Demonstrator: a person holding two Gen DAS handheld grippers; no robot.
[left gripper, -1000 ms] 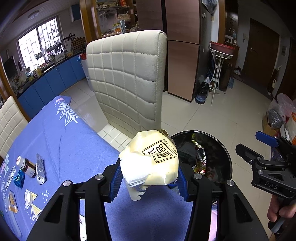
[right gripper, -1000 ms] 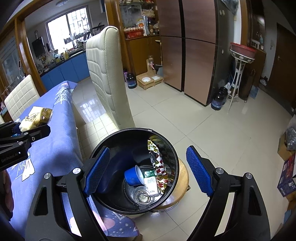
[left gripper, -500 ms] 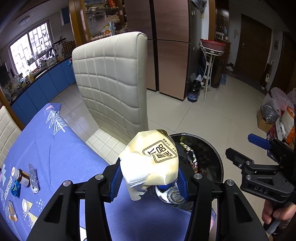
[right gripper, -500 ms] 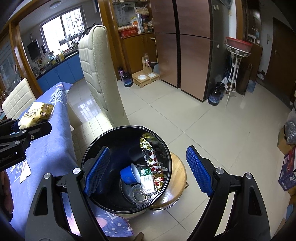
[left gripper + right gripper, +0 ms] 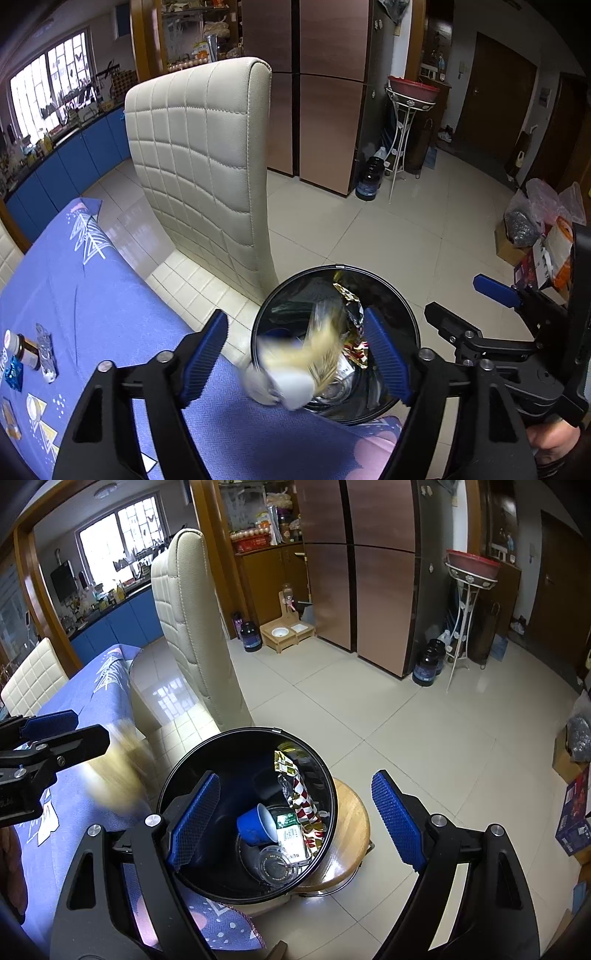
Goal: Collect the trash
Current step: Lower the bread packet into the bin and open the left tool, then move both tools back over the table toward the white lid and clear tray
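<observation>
A cream-yellow snack wrapper (image 5: 295, 365) is a falling blur between and below the pads of my left gripper (image 5: 295, 317), free of both pads, at the near rim of the black bin (image 5: 336, 266). The left jaws are opening. In the right wrist view the wrapper (image 5: 118, 775) blurs just under the left gripper (image 5: 62, 731), left of the bin (image 5: 229, 734). My right gripper (image 5: 295, 779) stands open over the bin with nothing between its pads; it also shows at the right (image 5: 465, 302). Inside lie a blue cup (image 5: 255, 825) and a patterned wrapper (image 5: 303, 801).
The bin sits on a round wooden stool (image 5: 351, 812) at the corner of the blue-clothed table (image 5: 92, 295). A cream padded chair (image 5: 207, 166) stands right behind it. A brown bottle (image 5: 26, 350), a blue packet (image 5: 13, 371) and a clear wrapper (image 5: 46, 350) lie on the table's left.
The left gripper carried the wrapper toward the bin, then its jaws spread and the wrapper dropped out. The right gripper stayed open and hardly moved.
</observation>
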